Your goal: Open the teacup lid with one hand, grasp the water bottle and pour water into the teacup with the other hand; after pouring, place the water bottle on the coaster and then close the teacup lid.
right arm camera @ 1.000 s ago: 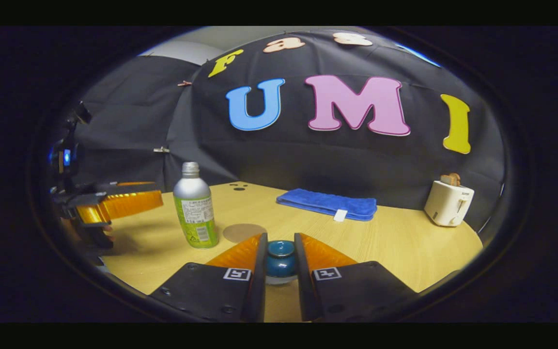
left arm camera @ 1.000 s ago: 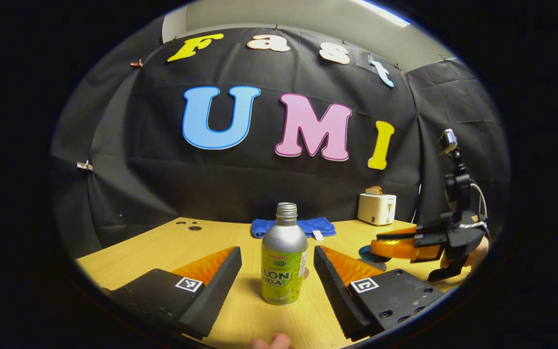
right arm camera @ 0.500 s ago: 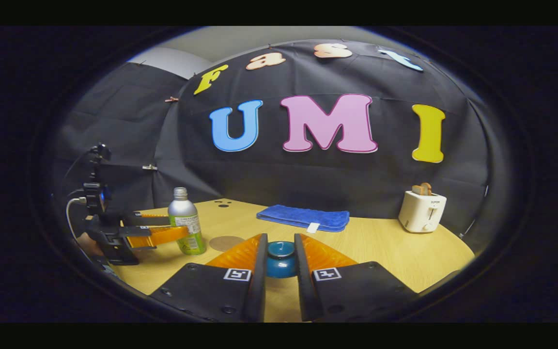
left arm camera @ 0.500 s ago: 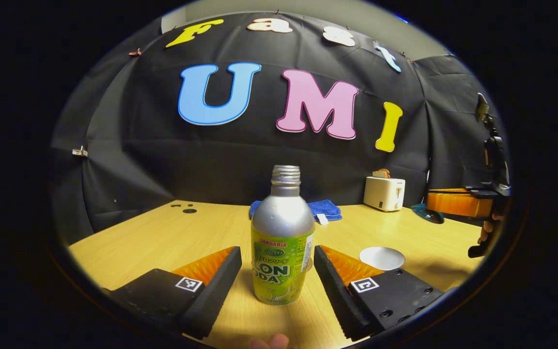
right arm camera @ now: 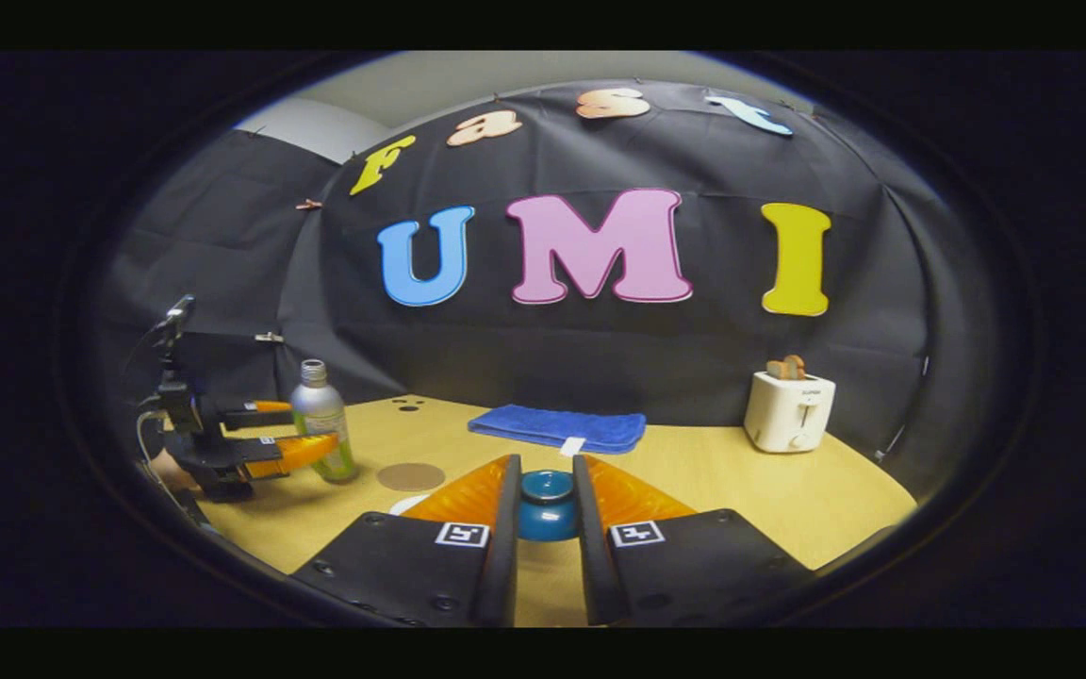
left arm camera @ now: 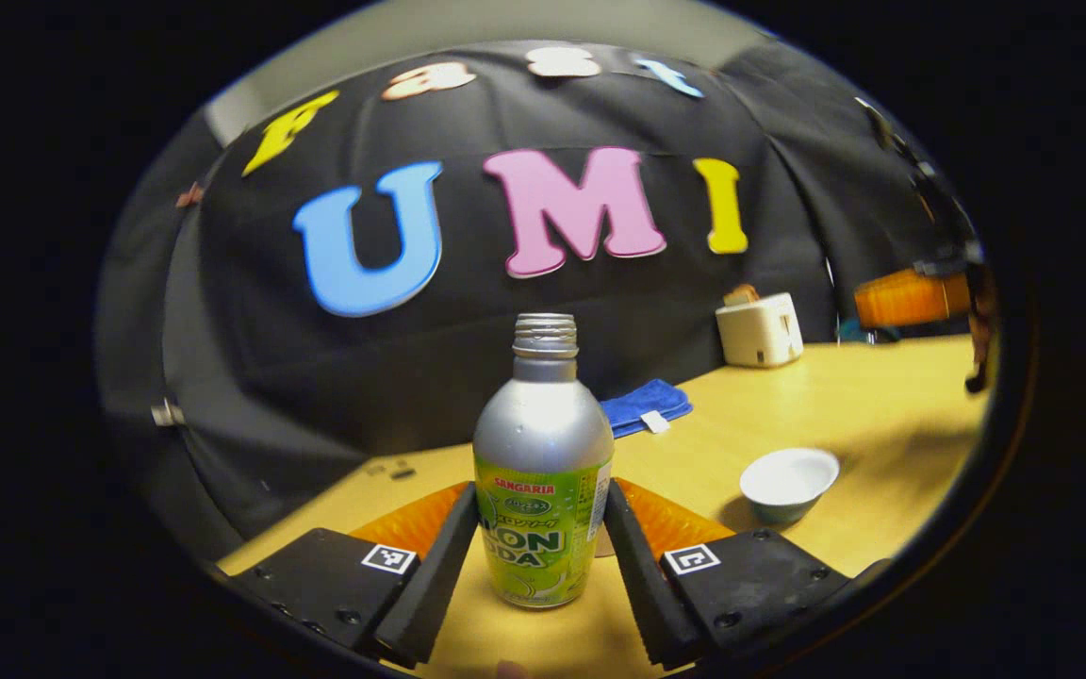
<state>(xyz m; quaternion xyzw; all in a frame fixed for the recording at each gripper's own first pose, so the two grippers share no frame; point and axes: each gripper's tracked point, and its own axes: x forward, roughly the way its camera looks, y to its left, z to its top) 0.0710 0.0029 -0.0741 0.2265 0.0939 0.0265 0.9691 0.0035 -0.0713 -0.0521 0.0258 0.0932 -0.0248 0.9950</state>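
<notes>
In the left gripper view, the left gripper (left arm camera: 541,556) sits at the bottom centre of the frame with its two fingers pressed against either side of the water bottle (left arm camera: 543,462). The bottle stands upright between them, long axis vertical, its uncapped threaded neck pointing at the top of the frame. I judge the grasp made and the pour next.

The teacup (left arm camera: 788,483) is at the lower right of that same frame — a small open bowl with a pale inside, standing on the wooden table (left arm camera: 882,424), apart from the bottle. So the cup lies to the right of the clamped bottle, and the bottle will probably have to travel and tip toward that side.

In the right gripper view, the right gripper (right arm camera: 545,514) is at the bottom centre, fingers closed on the knob of the blue teacup lid (right arm camera: 546,498), held off the cup. Farther off, at the left of that frame, the left gripper and bottle appear again, and the round brown coaster (right arm camera: 410,476) lies flat just right of them — the bottle's later resting place.

A blue cloth (right arm camera: 557,429) and a white toaster (right arm camera: 789,411) sit toward the back of the table.
</notes>
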